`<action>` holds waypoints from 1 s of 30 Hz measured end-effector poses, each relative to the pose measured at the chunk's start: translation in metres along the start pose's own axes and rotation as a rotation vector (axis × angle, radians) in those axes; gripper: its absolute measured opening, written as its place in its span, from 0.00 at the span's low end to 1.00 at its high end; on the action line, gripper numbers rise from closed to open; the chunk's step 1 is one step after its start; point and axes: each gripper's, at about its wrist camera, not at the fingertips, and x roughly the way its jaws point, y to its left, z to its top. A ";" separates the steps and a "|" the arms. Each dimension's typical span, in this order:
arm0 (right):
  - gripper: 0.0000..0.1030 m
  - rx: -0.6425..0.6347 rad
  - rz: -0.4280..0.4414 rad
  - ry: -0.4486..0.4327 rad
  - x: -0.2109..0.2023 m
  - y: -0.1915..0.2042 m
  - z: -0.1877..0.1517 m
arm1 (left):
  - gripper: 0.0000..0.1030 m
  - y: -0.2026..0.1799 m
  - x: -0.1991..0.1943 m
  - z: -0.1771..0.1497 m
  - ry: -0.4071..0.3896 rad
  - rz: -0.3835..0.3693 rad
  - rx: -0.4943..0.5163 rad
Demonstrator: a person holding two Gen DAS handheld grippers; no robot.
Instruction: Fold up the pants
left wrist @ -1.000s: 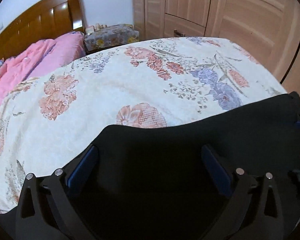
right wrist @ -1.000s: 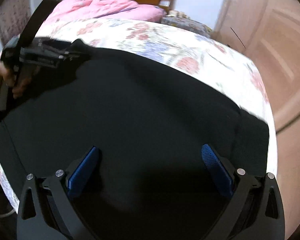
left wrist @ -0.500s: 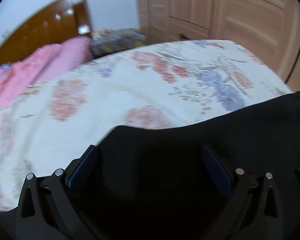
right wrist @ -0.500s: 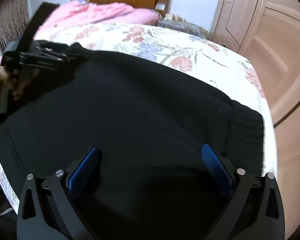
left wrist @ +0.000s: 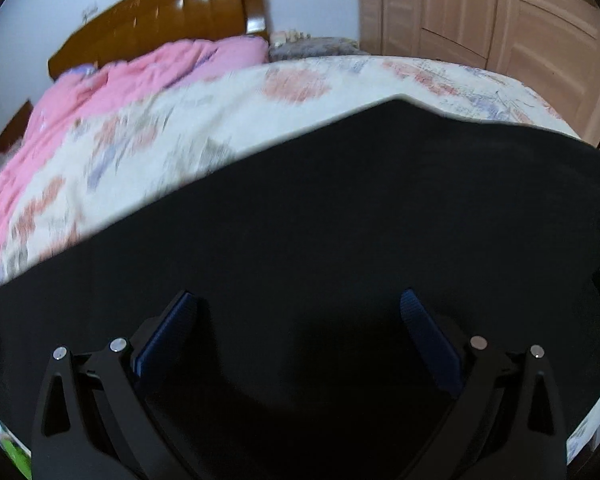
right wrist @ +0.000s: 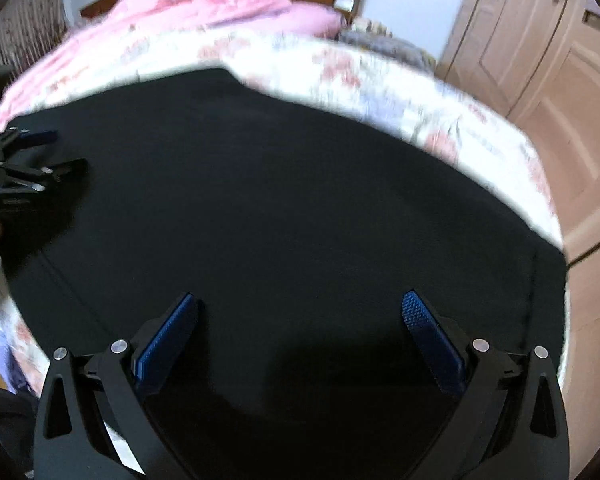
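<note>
**Both tongs spread above the black pants on the bed**

Your left tongs (left wrist: 298, 308) stand wide apart, blue pads (left wrist: 168, 332) well clear of each other and pinching nothing; below them lies only dark cloth. Your right tongs (right wrist: 300, 308) are spread the same way, with nothing caught between their pads (right wrist: 432, 340).

The black pants (left wrist: 340, 220) lie flat on the bed, filling the lower half of both wrist views. In the left wrist view their far edge runs from about 8 o'clock up to a blunt corner near 1 o'clock, then slopes down toward 3 o'clock. In the right wrist view the pants (right wrist: 280, 200) show a seam line near 4 o'clock, and your left tongs (right wrist: 24, 160) appear at 9 o'clock, over the edge of the cloth; whether they touch it cannot be told.

Beyond the pants, the floral bedspread (left wrist: 180, 132) stretches toward 12 o'clock, blurred. A pink quilt (left wrist: 120, 84) is bunched at 10 o'clock against the wooden headboard (left wrist: 160, 20). Wooden wardrobe doors (left wrist: 500, 16) stand at 1 to 2 o'clock.
</note>
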 end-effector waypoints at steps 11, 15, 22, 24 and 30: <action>0.96 0.114 0.029 -0.056 -0.033 -0.017 -0.001 | 0.98 0.072 -0.054 -0.034 -0.095 0.051 -0.150; 0.96 -0.078 0.203 -0.111 -0.020 0.073 0.064 | 0.98 0.164 -0.066 -0.049 -0.095 0.164 -0.372; 0.96 -0.418 0.410 -0.119 0.026 0.248 0.160 | 0.98 0.260 -0.058 -0.060 -0.046 0.245 -0.475; 0.96 -0.470 0.452 -0.113 0.045 0.276 0.178 | 0.98 0.276 -0.047 -0.060 0.005 0.280 -0.476; 0.96 -0.553 0.460 -0.076 0.089 0.258 0.188 | 0.99 0.295 -0.037 -0.082 -0.005 0.267 -0.477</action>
